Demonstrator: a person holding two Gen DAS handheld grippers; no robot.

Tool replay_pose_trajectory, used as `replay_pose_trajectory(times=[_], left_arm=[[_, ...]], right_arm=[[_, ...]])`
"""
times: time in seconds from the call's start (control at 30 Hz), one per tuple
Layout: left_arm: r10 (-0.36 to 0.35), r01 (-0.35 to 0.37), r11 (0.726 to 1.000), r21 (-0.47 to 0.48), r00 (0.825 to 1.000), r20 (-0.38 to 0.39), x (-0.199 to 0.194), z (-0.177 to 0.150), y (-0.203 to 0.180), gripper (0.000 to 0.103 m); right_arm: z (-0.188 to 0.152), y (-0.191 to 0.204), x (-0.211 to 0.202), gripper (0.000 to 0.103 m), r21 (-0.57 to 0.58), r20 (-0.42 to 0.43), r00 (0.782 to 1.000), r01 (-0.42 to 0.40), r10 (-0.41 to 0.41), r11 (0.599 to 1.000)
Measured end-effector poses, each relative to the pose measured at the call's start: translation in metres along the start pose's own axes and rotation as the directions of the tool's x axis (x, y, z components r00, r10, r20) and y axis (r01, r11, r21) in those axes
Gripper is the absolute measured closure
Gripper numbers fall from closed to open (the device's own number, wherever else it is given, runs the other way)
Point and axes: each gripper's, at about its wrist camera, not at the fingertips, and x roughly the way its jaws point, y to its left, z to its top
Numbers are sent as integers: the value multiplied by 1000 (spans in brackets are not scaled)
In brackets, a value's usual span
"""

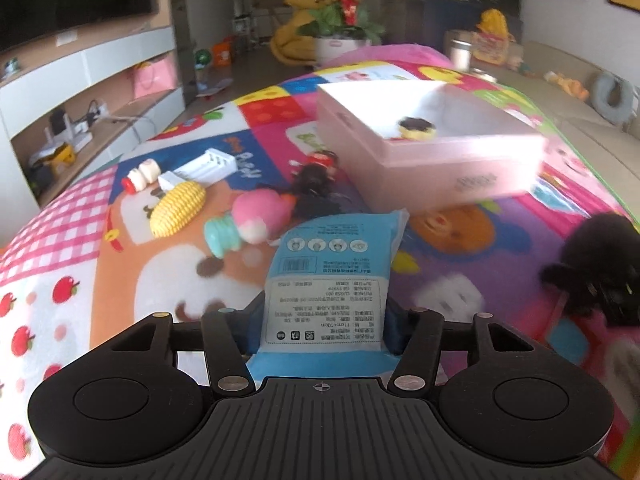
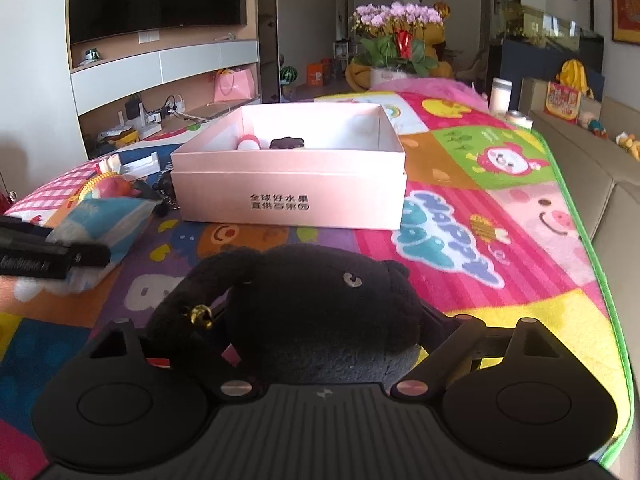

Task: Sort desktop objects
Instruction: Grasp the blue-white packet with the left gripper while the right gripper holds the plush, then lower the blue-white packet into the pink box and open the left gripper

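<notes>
My left gripper [image 1: 326,312] is shut on a blue packet [image 1: 332,264] with a white label, which stands up between its jaws. In the right wrist view one of its black fingers [image 2: 76,258] presses the tilted packet [image 2: 108,216]. My right gripper [image 2: 320,320] is shut on a black plush toy [image 2: 320,292] that fills the gap and hides the pads; the plush [image 1: 600,264] shows at the right edge of the left view. Ahead stands an open pink box [image 2: 288,200] holding a dark round toy [image 2: 287,143] and a pink-white ball [image 2: 249,143].
Left of the box [image 1: 440,160] lie a toy corn cob [image 1: 178,210], a pink and teal toy [image 1: 256,216], a white charger [image 1: 200,168], a small bottle toy [image 1: 140,176] and a dark doll [image 1: 316,176]. The colourful mat [image 2: 500,280] ends in a green edge on the right.
</notes>
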Motion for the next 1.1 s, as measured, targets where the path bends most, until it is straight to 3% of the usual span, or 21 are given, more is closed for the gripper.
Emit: replay_pose_trajectory(times=[0.2,0.27,0.4,0.5,0.67,0.77,0.83,0.93,1.1], left_arm=[[-87,85,994,63,996,30,-50,-14,-23,44],[-113,108,992,70,991,65,-61,-4,-29,44],[-153,142,987,78,975,160,-65,42,-39,44],[-162,156,987,49,963,213,-44,91,-51,44],[-170,186,982,-45,956,241,18,162,-79,43],[-199,210,977,-38,962,188,58,180,-98,29],[-214,224,973,-49,964,155,70,175,-98,21],[-189,201,979,-37,960,207,54,153,-84,7],[-137,142,990,-6,964,229,19,104,-55,7]], right_arm=[[16,-14,-37,16,2,-48,993,-112,112,994],[31,-21,-57,16,-22,-6,994,-112,112,994],[81,-41,-107,16,-54,179,980,-72,81,996],[116,-58,-128,15,-36,288,954,-69,77,997],[154,-80,-133,15,6,381,924,-49,43,999],[165,-89,-126,15,20,396,918,-20,10,1000],[169,-97,-117,15,41,384,923,-17,0,999],[171,-105,-105,15,56,367,930,-5,-16,998],[184,-101,-78,15,66,333,943,-38,14,997]])
